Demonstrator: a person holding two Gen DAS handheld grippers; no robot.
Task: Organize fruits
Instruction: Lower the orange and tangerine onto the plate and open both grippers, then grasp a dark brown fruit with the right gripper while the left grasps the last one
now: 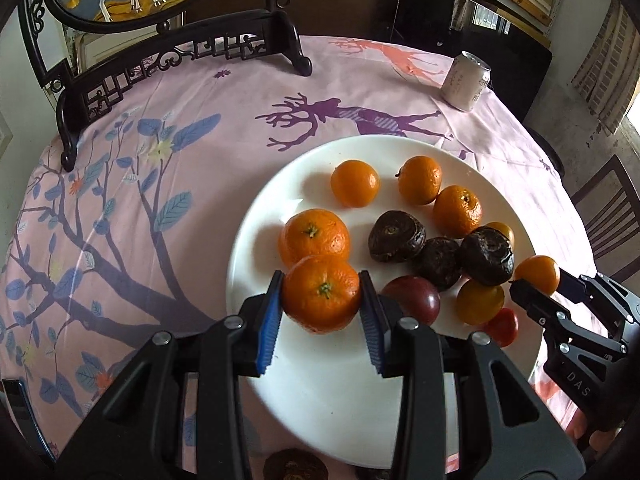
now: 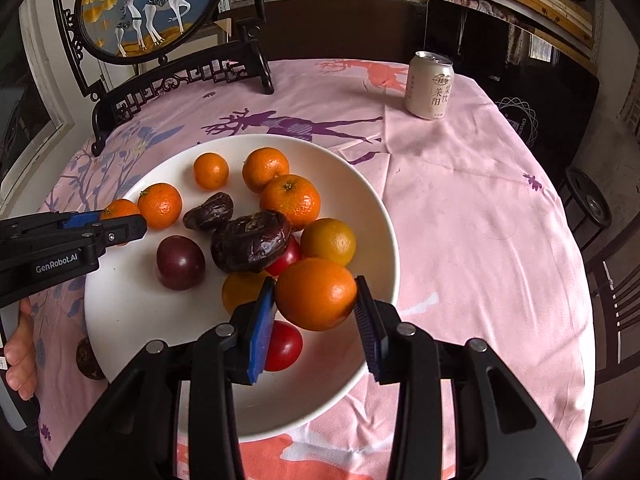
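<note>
A white plate [image 1: 320, 400] [image 2: 140, 320] on the pink tablecloth holds several mandarins, dark wrinkled passion fruits [image 1: 396, 236] [image 2: 250, 246], a smooth purple fruit [image 1: 414, 298] [image 2: 180, 262] and red tomatoes [image 2: 282, 346]. My left gripper [image 1: 322, 294] is shut on a mandarin [image 1: 322, 294] above the plate's left part; it shows in the right wrist view [image 2: 120, 220] too. My right gripper [image 2: 316, 294] is shut on an orange [image 2: 316, 294] above the plate's right edge; it shows in the left wrist view [image 1: 534, 280] as well.
A pale drink can [image 1: 466, 82] [image 2: 430, 86] stands at the far right of the table. A dark carved stand with a round deer picture [image 1: 180, 64] [image 2: 152, 8] sits at the far left. A dark fruit [image 1: 294, 465] [image 2: 88, 360] lies on the cloth beside the plate's near edge. Chairs surround the table.
</note>
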